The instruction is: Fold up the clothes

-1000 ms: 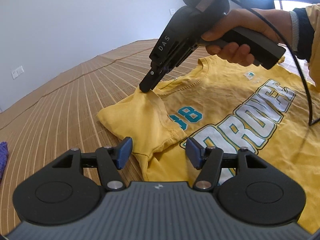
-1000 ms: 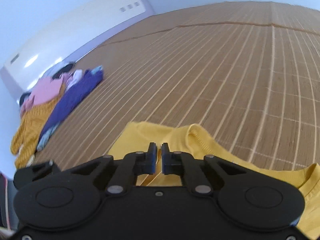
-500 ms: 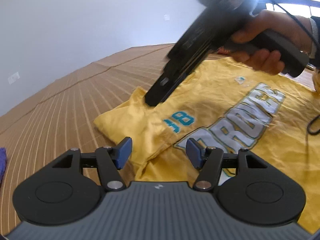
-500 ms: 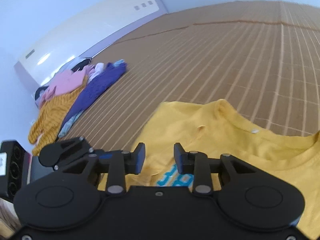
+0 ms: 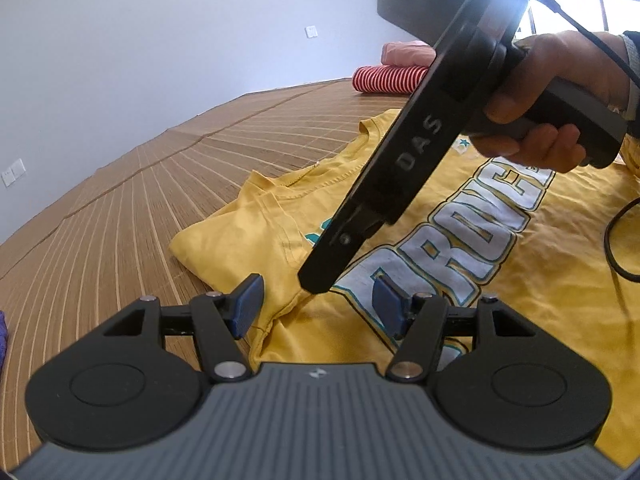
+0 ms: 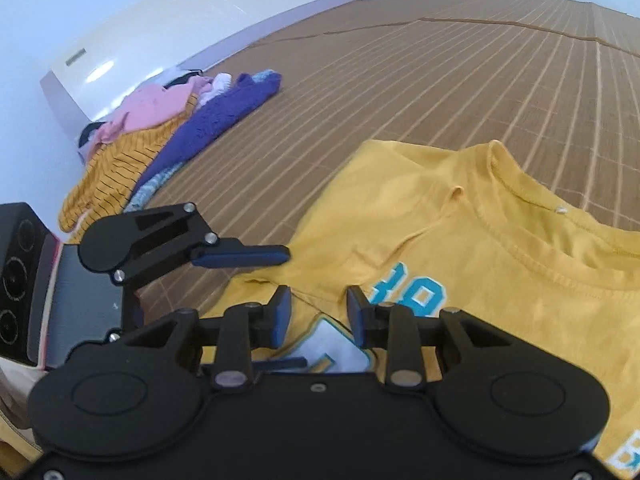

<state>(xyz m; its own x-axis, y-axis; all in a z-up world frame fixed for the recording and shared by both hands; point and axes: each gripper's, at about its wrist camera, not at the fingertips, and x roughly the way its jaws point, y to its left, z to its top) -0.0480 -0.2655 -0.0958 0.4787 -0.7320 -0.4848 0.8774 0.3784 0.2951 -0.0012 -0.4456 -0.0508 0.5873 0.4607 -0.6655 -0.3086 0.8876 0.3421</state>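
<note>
A yellow T-shirt (image 5: pixel 520 264) with white and teal lettering lies face up on the bamboo mat (image 5: pixel 120 220), its near sleeve (image 5: pixel 240 236) tucked in over the chest. My left gripper (image 5: pixel 316 304) hovers open just above the folded sleeve edge, touching nothing. A hand (image 5: pixel 552 92) holds my right gripper (image 5: pixel 316 280), which slants down to the shirt right in front of the left one. In the right wrist view the right gripper (image 6: pixel 319 312) stands open over the teal number (image 6: pixel 408 292) with nothing between its pads. One of the left gripper's fingers (image 6: pixel 244 258) shows beside it.
A heap of pink, striped yellow and purple clothes (image 6: pixel 160 140) lies at the far left of the mat by a white cabinet (image 6: pixel 200 20). Folded red-striped (image 5: pixel 388 80) and pink (image 5: pixel 408 52) items sit beyond the shirt. A black cable (image 5: pixel 612 248) hangs over the shirt's right side.
My right gripper has let go of the shirt's shoulder, opened, and slid across the shirt towards the left gripper. The lifted fabric now lies flat. The left gripper has stayed put.
</note>
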